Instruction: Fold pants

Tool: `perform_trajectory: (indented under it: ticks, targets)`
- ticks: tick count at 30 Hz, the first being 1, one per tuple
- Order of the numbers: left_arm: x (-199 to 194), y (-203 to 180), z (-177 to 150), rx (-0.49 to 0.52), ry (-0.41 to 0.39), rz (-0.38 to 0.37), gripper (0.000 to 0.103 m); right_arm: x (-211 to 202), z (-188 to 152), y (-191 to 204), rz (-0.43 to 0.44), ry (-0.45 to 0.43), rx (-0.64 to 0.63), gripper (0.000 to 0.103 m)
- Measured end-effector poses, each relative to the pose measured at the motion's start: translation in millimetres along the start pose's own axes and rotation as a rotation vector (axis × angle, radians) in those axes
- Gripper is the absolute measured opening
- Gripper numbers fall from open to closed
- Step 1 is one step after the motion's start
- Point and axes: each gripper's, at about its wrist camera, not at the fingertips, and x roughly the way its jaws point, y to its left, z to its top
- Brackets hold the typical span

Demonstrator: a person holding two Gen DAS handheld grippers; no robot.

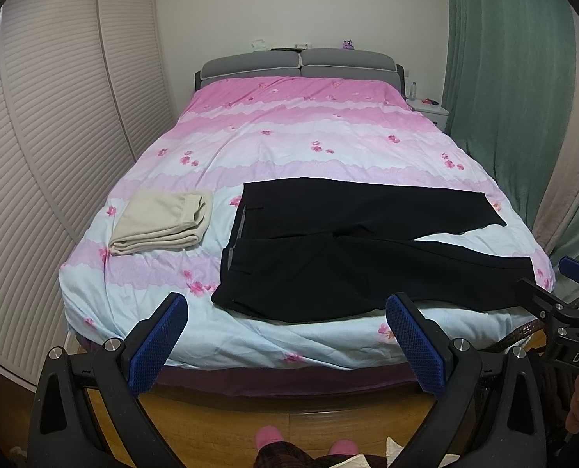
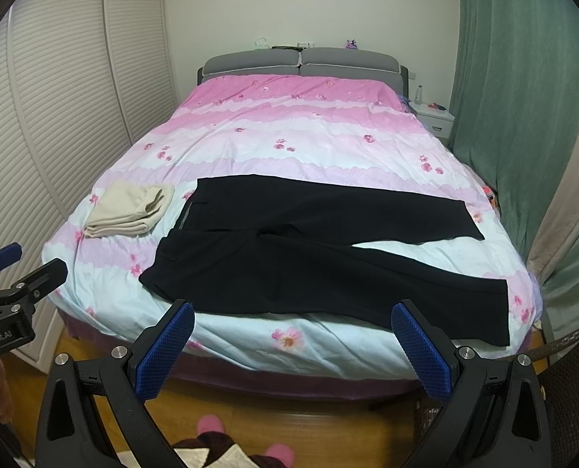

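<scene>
Both grippers were held off the foot of the bed [image 1: 196,335], above wooden floor [image 1: 289,409], neither touching the bedding. Left gripper [image 1: 287,329]: fingers [image 1: 160,347] spread wide, nothing between them. Right gripper [image 2: 291,331]: fingers [image 2: 422,355] likewise spread wide and empty.

Edges: louvered wardrobe doors [image 1: 55,136] ran close along the bed's left side, leaving only a narrow gap. A green curtain [image 1: 515,97] hung along the right side, close to the mattress corner. A grey headboard [image 1: 301,63] closed the far end, with a white nightstand [image 1: 430,111] beside it on the right. The far half of the floral duvet [image 1: 289,136] carried nothing.

Black pants [image 1: 348,261] lay flat across the near half of the bed, waistband to the left, legs running right. The legs were split in a shallow V: the far leg ended well inside the right edge, while the near leg reached the bed's near right corner, its cuff hanging over the edge in the right wrist view. The near hip edge lay close to the foot edge. Fabric looked smooth, a crease at the crotch.

A folded beige garment [image 1: 164,222] sat just left of the waistband, apart from it.

Pink slippers [image 1: 270,437] showed on the floor below the grippers.
</scene>
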Motion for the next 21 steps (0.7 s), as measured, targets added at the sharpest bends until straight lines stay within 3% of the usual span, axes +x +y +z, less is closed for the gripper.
perform_trajectory:
  ticks: [13,21]
  targets:
    - [4,-3,-3,-0.019,0.015,0.019,0.103,8,1,-3,0.012,0.015,-0.012,0.102]
    - [27,4,-20,-0.033,0.033,0.041,0.103,29,-4,-4,0.024,0.054,-0.005,0.102]
